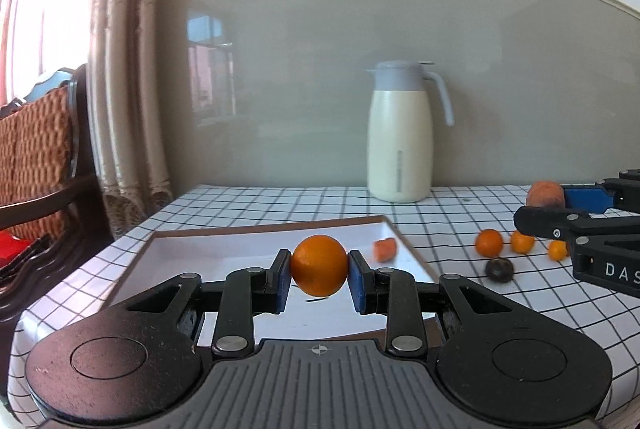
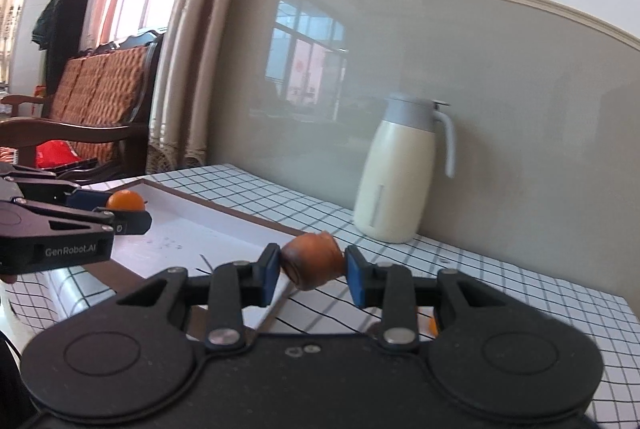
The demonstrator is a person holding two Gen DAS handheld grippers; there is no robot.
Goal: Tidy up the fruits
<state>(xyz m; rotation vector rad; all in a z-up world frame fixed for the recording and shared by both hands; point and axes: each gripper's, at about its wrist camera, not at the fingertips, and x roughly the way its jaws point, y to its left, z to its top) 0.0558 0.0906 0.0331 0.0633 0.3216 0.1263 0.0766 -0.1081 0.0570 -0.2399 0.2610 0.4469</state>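
My left gripper [image 1: 319, 271] is shut on a round orange [image 1: 319, 263], held above the white tray [image 1: 264, 227] with a brown rim. A short carrot piece [image 1: 385, 249] lies in the tray's far right corner. My right gripper [image 2: 314, 269] is shut on a brownish-orange carrot chunk [image 2: 314, 261], just past the tray's right rim [image 2: 240, 213]. In the left wrist view the right gripper [image 1: 548, 207] and its chunk [image 1: 545, 193] show at the right edge. In the right wrist view the left gripper [image 2: 116, 209] with the orange [image 2: 125, 201] hangs over the tray.
On the checked tablecloth [image 1: 440, 213], right of the tray, lie three small oranges [image 1: 489, 242] and a dark round fruit [image 1: 499, 269]. A cream thermos jug [image 1: 400, 133] stands by the wall. A wooden sofa [image 2: 100, 97] and curtains are at the left.
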